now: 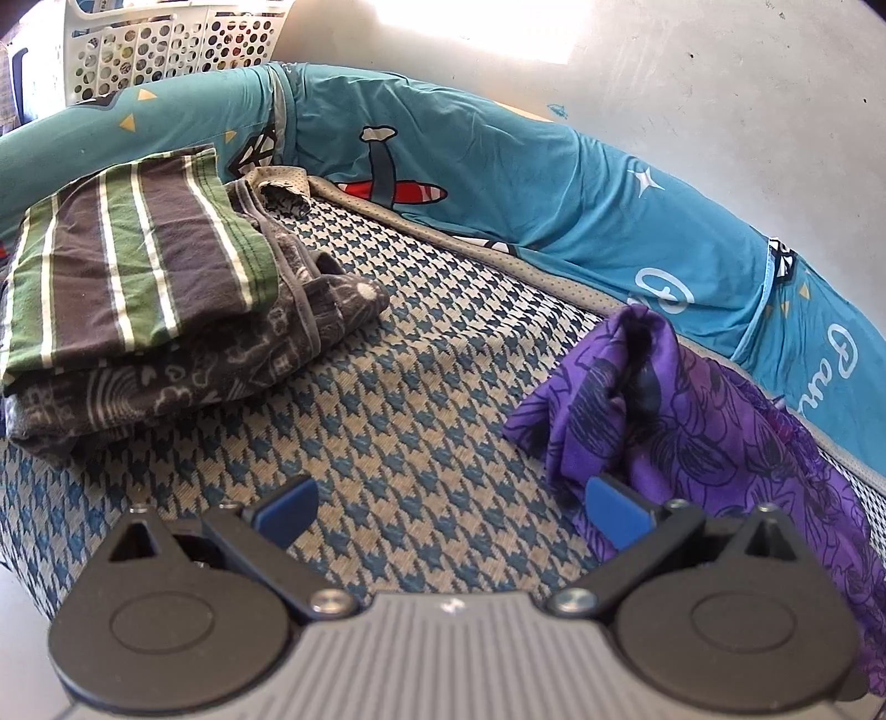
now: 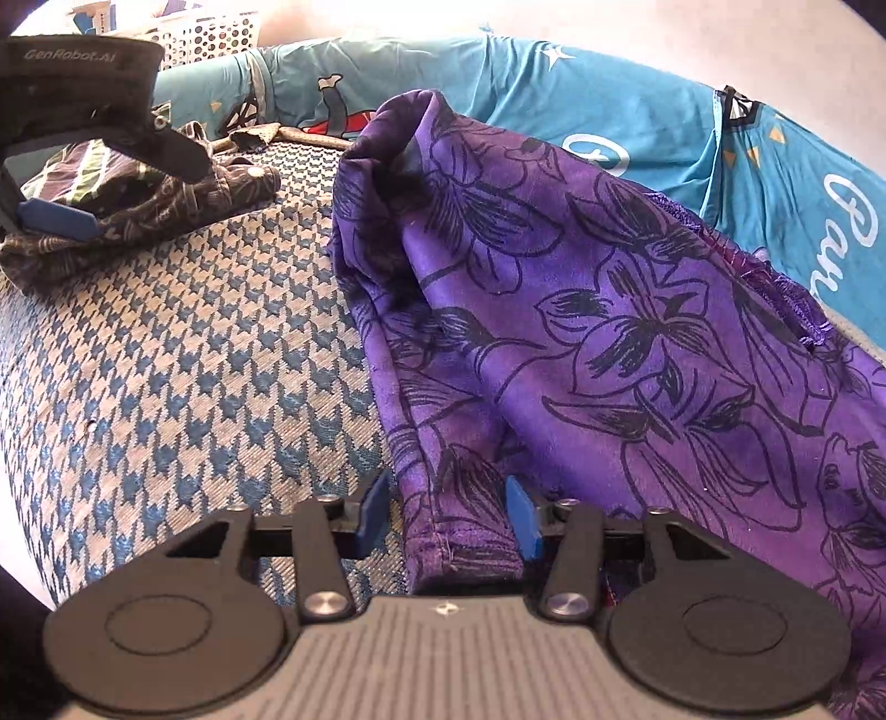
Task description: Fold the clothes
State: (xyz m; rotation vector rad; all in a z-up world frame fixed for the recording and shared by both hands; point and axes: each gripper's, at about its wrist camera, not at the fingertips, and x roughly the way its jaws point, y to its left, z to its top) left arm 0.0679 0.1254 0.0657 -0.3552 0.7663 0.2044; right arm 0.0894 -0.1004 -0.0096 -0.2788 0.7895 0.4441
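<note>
Folding is sitting partway through, by my reading. Two garments are already lying stacked at the far left of the houndstooth cushion (image 1: 387,399) — a green-and-grey striped piece (image 1: 138,260) resting flat on a dark grey patterned one (image 1: 183,376). The purple floral garment (image 2: 609,332) is still lying rumpled on the right side of the cushion, one end standing up in a peak, so it is looking like the piece in hand; it needs flattening and folding before joining the stack. A white perforated laundry basket (image 1: 166,44) is showing beyond the cushion, and whether more clothes are waiting in it I cannot tell.

The right gripper (image 2: 446,515) is reaching the near hem of the purple garment, its jaws standing partly open with the hem between the blue pads (image 2: 374,512); the right pad is lying against the cloth, the left one is looking just clear of it, so no firm grip is showing yet. The left gripper (image 1: 448,504) is hovering over bare cushion with its jaws wide apart, holding nothing, its right pad just beside the purple cloth.

Writing: the left gripper's body is reading "GenRobot.AI" in the right wrist view. The teal printed bedding (image 1: 526,183) behind is carrying white script — only "Pau" is readable, the rest running out of frame.
</note>
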